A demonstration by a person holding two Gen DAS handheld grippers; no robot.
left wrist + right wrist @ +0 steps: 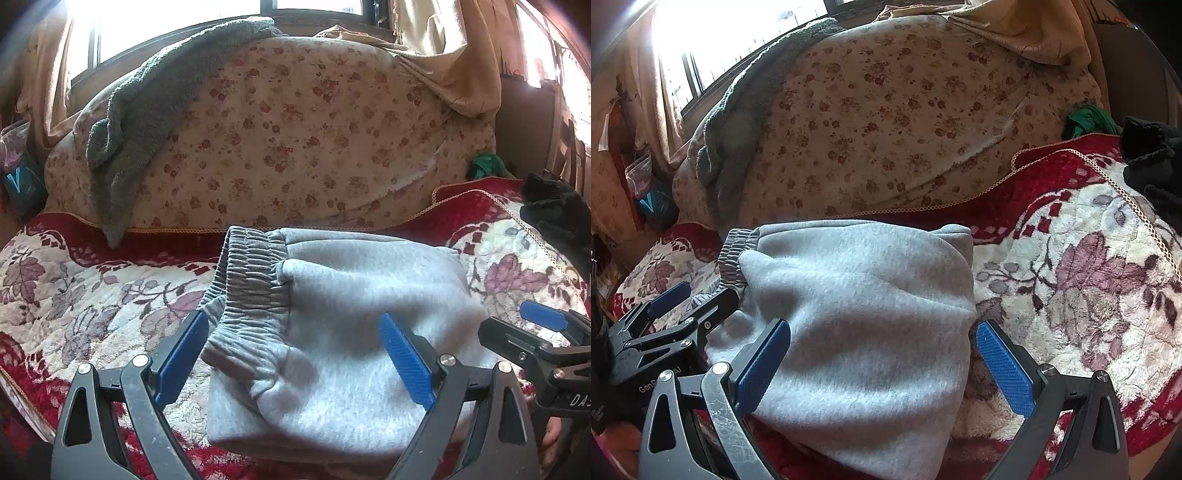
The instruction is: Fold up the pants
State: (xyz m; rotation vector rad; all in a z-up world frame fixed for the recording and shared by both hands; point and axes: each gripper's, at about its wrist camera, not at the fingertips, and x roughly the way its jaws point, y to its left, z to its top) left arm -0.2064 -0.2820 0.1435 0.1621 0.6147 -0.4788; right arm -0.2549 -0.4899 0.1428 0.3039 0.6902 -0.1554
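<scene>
Pants (343, 332), grey and folded, lie on the floral blanket (92, 295) between both spread, empty hand-held grippers (295, 354) (882, 358).

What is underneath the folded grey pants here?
The grey pants lie folded on a red and cream floral blanket, which shows around them on both sides. Whatever is directly beneath the bundle is covered. Both grippers, left and right, are open over it.

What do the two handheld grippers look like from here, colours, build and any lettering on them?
Both match. The left gripper and right gripper have black triangular cut-out finger frames, scuffed grey, with silver pivot bolts and blue ribbed pads. White lettering shows on each body, cut off: "DA" on the right gripper in the left view, "Gen" on the left gripper in the right view. No cables or sleeves are visible.
</scene>
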